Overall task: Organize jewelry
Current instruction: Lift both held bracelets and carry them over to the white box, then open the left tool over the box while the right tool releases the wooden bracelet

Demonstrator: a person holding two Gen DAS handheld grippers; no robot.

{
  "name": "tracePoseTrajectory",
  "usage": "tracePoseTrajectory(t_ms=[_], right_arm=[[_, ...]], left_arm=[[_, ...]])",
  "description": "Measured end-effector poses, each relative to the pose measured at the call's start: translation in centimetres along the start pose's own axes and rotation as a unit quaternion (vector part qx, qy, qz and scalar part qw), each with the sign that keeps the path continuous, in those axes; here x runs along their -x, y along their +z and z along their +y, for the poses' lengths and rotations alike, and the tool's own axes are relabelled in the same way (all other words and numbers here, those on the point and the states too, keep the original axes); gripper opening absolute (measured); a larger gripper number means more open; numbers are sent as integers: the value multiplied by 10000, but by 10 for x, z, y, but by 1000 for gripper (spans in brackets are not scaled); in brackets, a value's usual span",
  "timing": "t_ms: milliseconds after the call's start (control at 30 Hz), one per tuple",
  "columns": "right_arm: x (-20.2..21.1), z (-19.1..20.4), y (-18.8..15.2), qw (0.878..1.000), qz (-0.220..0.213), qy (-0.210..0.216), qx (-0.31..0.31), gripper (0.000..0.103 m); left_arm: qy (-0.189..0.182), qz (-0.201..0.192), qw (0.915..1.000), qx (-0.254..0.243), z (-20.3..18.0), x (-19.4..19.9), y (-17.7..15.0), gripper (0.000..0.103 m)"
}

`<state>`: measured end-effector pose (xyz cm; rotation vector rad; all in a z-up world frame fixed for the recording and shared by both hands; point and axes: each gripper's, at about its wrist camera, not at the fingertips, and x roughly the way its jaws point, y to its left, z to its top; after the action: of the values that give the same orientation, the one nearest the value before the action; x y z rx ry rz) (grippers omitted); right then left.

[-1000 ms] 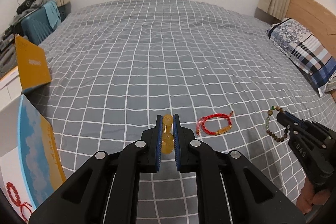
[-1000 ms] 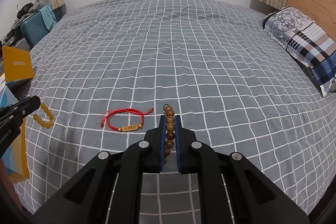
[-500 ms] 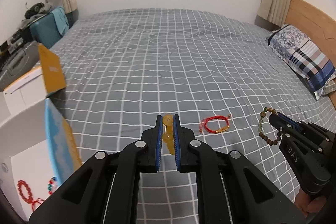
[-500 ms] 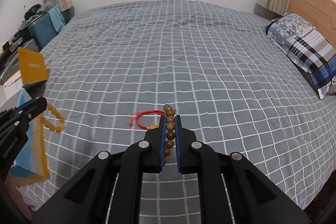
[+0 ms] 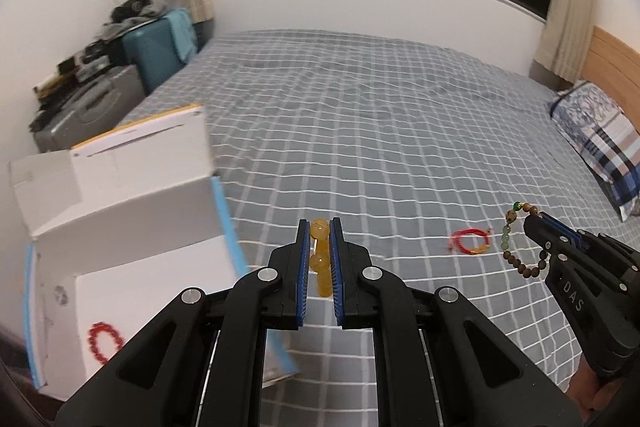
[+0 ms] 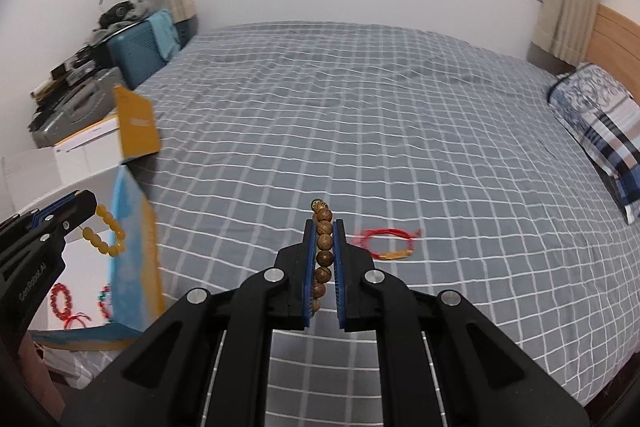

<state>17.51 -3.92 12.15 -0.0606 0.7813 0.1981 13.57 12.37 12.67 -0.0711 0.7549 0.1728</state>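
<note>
Above the bed [image 5: 380,131], the left gripper [image 5: 320,259] jaws clench yellow beads [image 5: 320,229], the right gripper [image 6: 324,255] wooden beads [image 6: 324,241].

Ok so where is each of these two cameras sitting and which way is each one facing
Left wrist: on the left gripper, looking down its fingers across the bed; jaws shut on the yellow bead bracelet; right gripper at right.
Right wrist: on the right gripper, same heading; jaws shut on the brown bead bracelet; left gripper at left.
Shared: bed, red cord bracelet, white box, pillow.
</note>
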Motion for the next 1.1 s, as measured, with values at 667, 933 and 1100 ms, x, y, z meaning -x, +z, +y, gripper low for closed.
tracePoseTrajectory(t_ms=[667, 933, 1100], right_arm=[[10, 164, -10, 9921, -12, 869, 908, 7], [4, 221, -27, 9855, 106, 1206, 1191, 7], [-6, 250, -40, 9818, 244, 1322, 1344, 7]], left_arm=[[846, 178, 9931, 786, 154, 30, -42, 9], [1035, 298, 9883, 1080, 202, 32, -61, 9], [1130, 476, 9853, 1190, 224, 22, -76, 9]])
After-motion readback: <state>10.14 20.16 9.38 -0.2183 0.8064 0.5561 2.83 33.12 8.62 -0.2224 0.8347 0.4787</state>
